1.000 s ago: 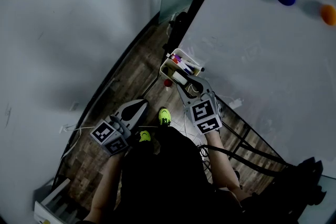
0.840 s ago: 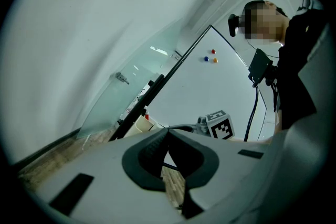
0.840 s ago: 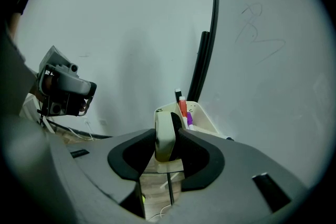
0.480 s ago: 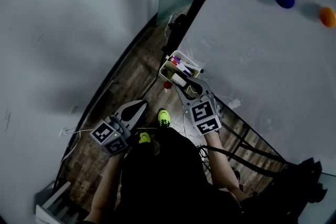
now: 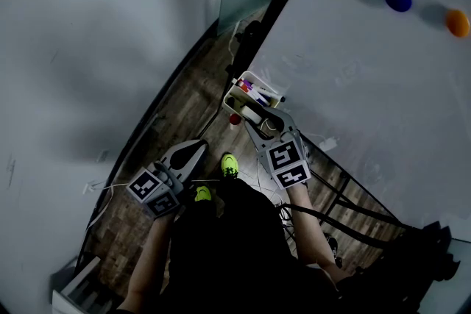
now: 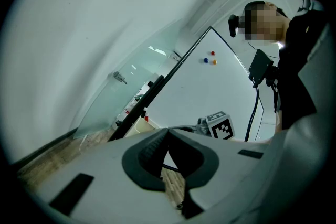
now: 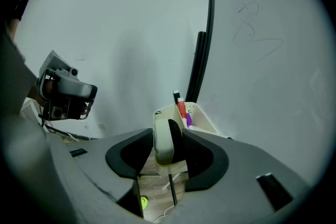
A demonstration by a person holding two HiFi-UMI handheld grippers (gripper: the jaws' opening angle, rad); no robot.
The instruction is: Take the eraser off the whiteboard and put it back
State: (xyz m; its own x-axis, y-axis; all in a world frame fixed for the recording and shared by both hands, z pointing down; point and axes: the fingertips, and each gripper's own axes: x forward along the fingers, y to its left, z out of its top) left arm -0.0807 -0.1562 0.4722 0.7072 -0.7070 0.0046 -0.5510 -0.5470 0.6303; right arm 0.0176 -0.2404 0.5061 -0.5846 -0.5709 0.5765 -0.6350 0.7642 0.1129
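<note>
The left hand-held gripper [image 5: 200, 148] is hanging level above the wooden floor [image 5: 176, 110], jaws together and carrying nothing. The right hand-held gripper [image 5: 262, 121] is pointing down at the marker tray [image 7: 203, 122] by the whiteboard's [image 5: 368, 84] lower corner. Its jaws have just been opening. The eraser [image 7: 166, 140] is standing upright between them at the tray's near edge, and the pads appear just clear of it. Judgement: the eraser is being released into the tray, so the return is nearing completion.
</note>
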